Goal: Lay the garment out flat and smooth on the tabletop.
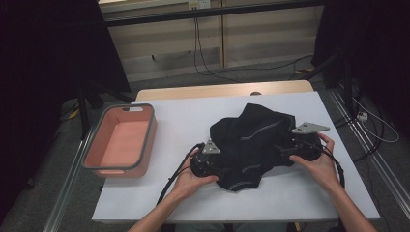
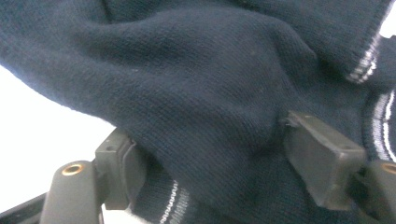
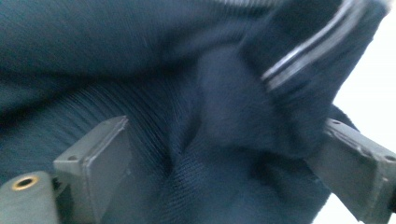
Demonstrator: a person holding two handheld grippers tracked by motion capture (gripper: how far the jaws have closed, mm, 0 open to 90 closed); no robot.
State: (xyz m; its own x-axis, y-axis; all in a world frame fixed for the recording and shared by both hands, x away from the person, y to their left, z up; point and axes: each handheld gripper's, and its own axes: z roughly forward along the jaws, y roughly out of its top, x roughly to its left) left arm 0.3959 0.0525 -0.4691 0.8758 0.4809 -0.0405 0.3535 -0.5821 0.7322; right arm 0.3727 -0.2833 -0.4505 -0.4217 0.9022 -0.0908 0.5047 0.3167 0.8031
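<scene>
The white table (image 1: 159, 193) carries an empty pink bin (image 1: 121, 140) at its left and, right of centre, a crumpled dark knit garment (image 1: 254, 142) with pale stripes (a sweater, probably). The heap's long axis runs roughly left to right, and a gripper sits at each end of it. The left gripper (image 1: 212, 166) is at the near-left edge; in its own view the jaws stand apart with a thick fold bulging between them, not clearly pinched. The right gripper (image 1: 302, 150) is at the right edge, jaws wide, cloth loose between them. Both are equally close, so closing comes next, I judge.
</scene>
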